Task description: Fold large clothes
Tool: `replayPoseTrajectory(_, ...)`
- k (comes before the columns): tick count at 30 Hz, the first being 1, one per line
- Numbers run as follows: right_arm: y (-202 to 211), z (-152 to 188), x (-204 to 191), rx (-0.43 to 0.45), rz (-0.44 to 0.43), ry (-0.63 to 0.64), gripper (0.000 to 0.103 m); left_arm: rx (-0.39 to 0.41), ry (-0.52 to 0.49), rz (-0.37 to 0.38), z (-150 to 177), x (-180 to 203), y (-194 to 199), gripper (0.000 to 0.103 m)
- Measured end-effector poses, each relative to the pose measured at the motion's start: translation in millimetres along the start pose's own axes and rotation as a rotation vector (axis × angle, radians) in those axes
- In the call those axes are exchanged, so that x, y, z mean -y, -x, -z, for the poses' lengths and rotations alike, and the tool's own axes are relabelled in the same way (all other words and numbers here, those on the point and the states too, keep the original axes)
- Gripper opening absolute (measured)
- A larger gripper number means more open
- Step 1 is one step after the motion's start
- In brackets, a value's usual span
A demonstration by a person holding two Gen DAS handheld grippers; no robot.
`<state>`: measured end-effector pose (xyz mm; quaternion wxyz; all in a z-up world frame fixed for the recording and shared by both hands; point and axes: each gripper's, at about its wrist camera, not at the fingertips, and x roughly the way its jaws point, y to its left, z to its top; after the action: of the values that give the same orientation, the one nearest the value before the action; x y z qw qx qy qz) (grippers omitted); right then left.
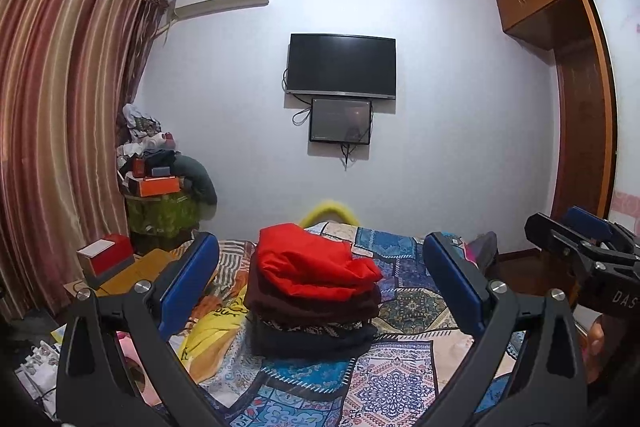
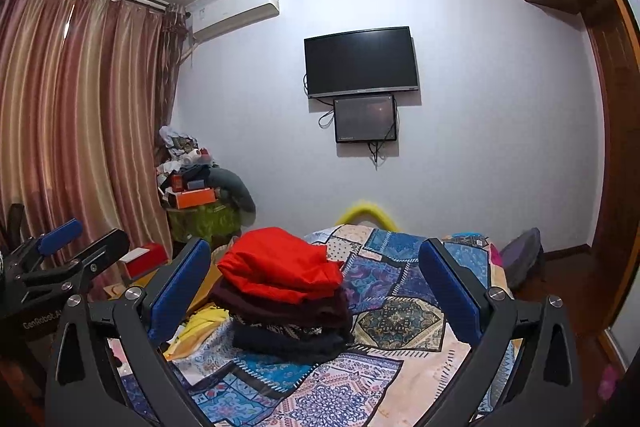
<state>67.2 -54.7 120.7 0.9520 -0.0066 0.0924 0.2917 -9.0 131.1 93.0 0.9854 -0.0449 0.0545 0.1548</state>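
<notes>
A stack of folded clothes sits on the patterned bedspread (image 1: 404,379), with a red garment (image 1: 312,261) on top, a maroon one (image 1: 312,303) under it and dark ones at the bottom. The same stack (image 2: 282,291) shows in the right wrist view. My left gripper (image 1: 320,279) is open, its blue pads wide apart and raised short of the stack, holding nothing. My right gripper (image 2: 316,283) is open too and empty. In the left wrist view the right gripper (image 1: 580,247) hangs at the right edge; in the right wrist view the left gripper (image 2: 68,251) shows at the left.
A yellow garment or bag (image 1: 216,331) lies on the bed left of the stack. A cluttered stand with boxes (image 1: 160,187) stands by the curtains (image 1: 60,127). A red-and-white box (image 1: 106,253) sits at the bedside. A dark bag (image 2: 520,259) lies at the bed's far right. A wardrobe (image 1: 580,87) fills the right wall.
</notes>
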Motion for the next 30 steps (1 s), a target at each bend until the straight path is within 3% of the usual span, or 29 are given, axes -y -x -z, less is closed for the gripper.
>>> replayPoseTrajectory(30,-13.3,7.4,14.2,-0.068,0.032,-0.034,0.103,-0.067,-0.013,0.071,9.0,13.3,-16.4,0.102)
